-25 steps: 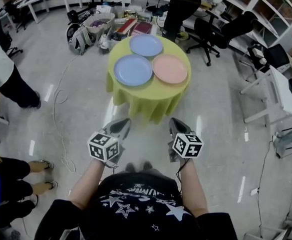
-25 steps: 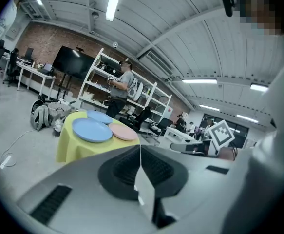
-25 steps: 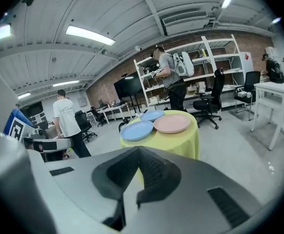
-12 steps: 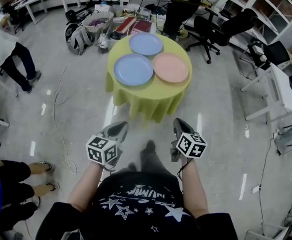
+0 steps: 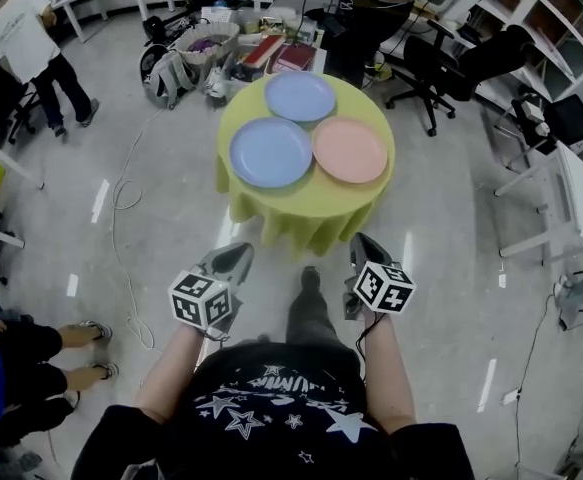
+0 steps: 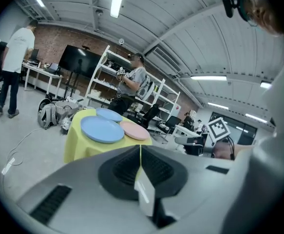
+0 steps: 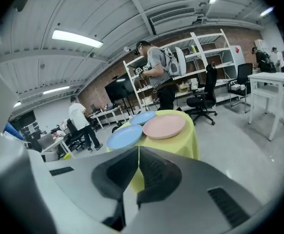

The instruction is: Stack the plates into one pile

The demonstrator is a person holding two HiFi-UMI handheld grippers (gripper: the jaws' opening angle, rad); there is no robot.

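**Nearer the table, plates not yet piled**

Stands closer to the round yellow-draped table [image 5: 271, 213] than a second ago, with one foot [image 5: 310, 280] now forward between the two grippers; finds the person in a white shirt [image 5: 29, 43] gone off to the far left corner. Holds the left gripper [image 5: 233, 258] low at near left, jaws pressed together on nothing; holds the right gripper [image 5: 363, 250] low at near right, jaws likewise together and empty; points both toward the table, well short of it. Shows three plates lying flat on the cloth, none on top of another: near blue plate [image 5: 270, 152] at the left, pink plate [image 5: 350, 150] just beside it at the right, far blue plate [image 5: 300, 96] behind the two at the table's far edge.
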